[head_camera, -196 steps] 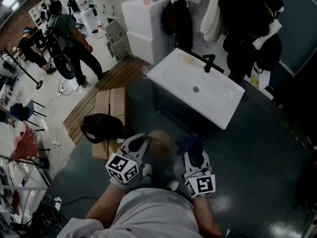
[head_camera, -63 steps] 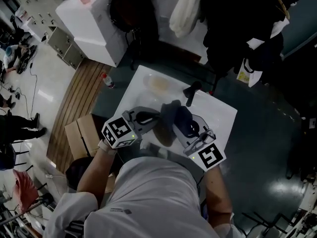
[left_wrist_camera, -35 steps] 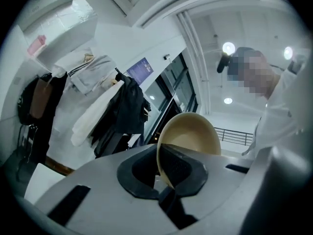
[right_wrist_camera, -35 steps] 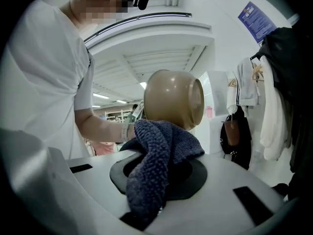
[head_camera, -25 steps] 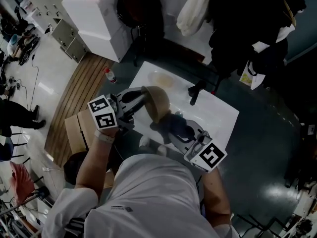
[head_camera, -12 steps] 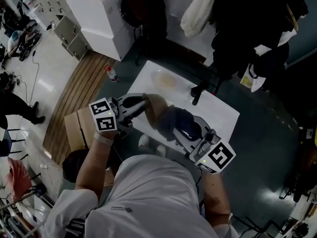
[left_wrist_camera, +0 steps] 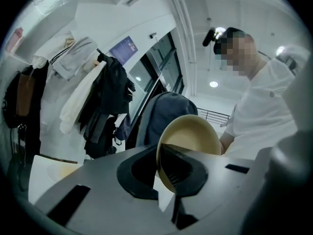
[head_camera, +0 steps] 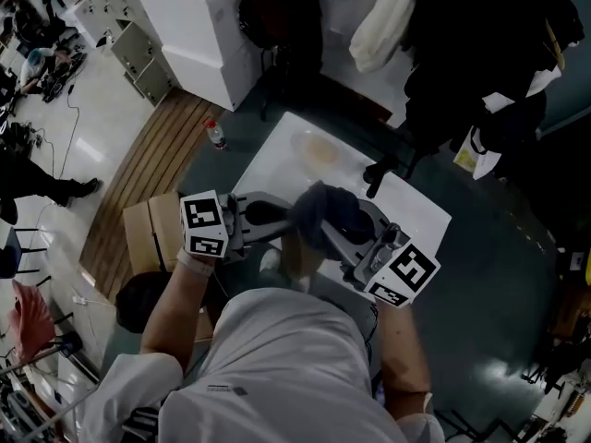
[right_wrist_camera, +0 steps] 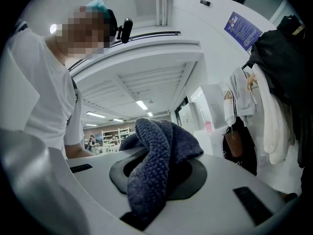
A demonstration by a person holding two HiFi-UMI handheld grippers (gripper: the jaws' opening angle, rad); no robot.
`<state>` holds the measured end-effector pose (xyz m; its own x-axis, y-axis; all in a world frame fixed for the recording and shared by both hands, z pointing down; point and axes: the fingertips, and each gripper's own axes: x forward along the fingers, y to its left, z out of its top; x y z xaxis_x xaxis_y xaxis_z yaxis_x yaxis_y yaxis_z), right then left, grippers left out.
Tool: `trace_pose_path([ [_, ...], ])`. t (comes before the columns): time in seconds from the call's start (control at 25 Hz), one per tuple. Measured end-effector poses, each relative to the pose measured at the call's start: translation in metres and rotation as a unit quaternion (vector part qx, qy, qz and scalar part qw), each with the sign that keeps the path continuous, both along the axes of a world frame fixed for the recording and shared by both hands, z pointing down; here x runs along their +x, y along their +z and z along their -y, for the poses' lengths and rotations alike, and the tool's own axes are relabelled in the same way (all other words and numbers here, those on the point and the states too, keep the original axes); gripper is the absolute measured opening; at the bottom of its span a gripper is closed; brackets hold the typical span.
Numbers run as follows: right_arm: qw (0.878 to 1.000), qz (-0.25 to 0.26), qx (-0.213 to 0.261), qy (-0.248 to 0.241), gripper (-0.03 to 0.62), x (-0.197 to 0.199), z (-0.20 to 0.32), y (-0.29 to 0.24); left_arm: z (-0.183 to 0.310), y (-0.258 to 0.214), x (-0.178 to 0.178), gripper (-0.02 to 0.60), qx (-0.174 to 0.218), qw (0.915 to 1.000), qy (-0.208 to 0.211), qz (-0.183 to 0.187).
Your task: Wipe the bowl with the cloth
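Observation:
In the left gripper view a tan bowl (left_wrist_camera: 193, 136) stands on edge, its rim clamped by my left gripper (left_wrist_camera: 168, 175). A dark blue cloth (left_wrist_camera: 164, 111) sits just behind it. The right gripper view shows that cloth (right_wrist_camera: 156, 155) bunched up and pinched in my right gripper (right_wrist_camera: 151, 180). In the head view both grippers meet in front of the person's chest, over the near edge of a white sink (head_camera: 277, 160). There the cloth (head_camera: 323, 212) lies over the bowl (head_camera: 297, 255), between the left gripper (head_camera: 275, 224) and the right gripper (head_camera: 349, 236).
A black faucet (head_camera: 380, 173) stands at the sink's far side, and a tan dish (head_camera: 319, 150) lies in its back corner. A bottle (head_camera: 215, 135) and a cardboard box (head_camera: 152, 233) are on the floor at left. A white cabinet (head_camera: 203, 17) and hanging clothes (head_camera: 462, 26) stand behind.
The bowl has come down from its raised, tilted position a second ago. The cloth has moved up and over it, and both grippers are closer together.

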<state>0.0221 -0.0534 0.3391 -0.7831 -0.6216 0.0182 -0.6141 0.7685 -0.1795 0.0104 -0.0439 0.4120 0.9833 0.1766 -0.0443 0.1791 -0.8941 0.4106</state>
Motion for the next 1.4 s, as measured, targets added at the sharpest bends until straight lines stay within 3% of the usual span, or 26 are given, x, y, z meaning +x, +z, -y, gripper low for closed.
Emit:
trace_pose_path([
  [0.2,1.0,0.022,-0.018,0.006,0.061,-0.002,0.009,0.009,-0.015,-0.011,0.001,0.018,0.014,0.9994,0.026,-0.017],
  [0.4,0.999,0.021,-0.035,0.011,0.061,-0.003,0.015,0.028,-0.02,-0.036,-0.005,0.018,-0.013,0.9963,0.029,-0.08],
  [0.6,0.997,0.052,-0.052,0.013,0.061,-0.006,0.021,0.038,0.005,-0.049,-0.016,0.018,-0.035,0.9926,-0.016,-0.115],
  [0.8,0.998,0.039,-0.044,0.001,0.061,-0.019,0.016,0.044,0.033,-0.058,-0.037,0.017,-0.068,0.9831,-0.079,-0.151],
  [1.16,0.998,0.039,-0.04,-0.024,0.061,-0.027,-0.004,0.048,0.079,-0.05,-0.068,0.018,-0.082,0.9686,-0.18,-0.151],
  [1.4,0.997,0.071,-0.018,-0.014,0.061,-0.019,-0.007,0.026,0.097,-0.035,-0.077,0.018,-0.096,0.9621,-0.216,-0.136],
])
